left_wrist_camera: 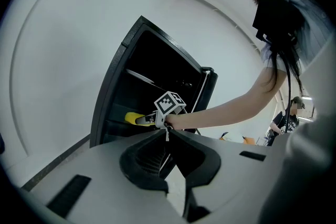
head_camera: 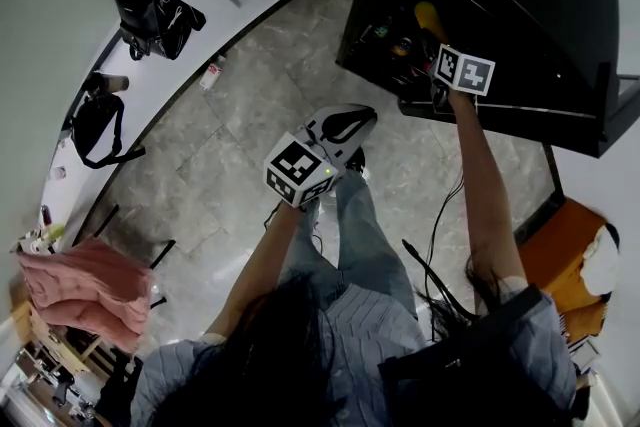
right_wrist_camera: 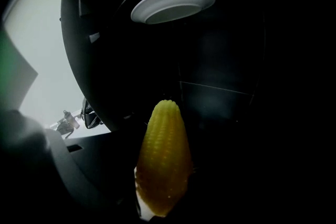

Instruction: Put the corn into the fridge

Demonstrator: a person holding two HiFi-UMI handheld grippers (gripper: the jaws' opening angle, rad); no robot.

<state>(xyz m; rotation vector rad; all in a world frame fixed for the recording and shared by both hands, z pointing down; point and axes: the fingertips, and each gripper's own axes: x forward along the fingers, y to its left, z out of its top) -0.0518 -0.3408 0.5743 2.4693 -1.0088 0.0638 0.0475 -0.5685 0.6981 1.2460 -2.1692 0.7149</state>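
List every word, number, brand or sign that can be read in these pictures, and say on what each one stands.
No readable text in any view.
Marker cube at the head view's left: only black-and-white square patterns, no words.
Marker cube at the fridge: patterns only, too.
Small object on the floor: any print on it is too small to read.

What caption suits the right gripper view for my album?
Right gripper holds a yellow corn cob, tip pointing into the dark fridge.

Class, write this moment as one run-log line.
right claw: shut on corn | corn: tip inside fridge | left claw: shut, empty, outside fridge
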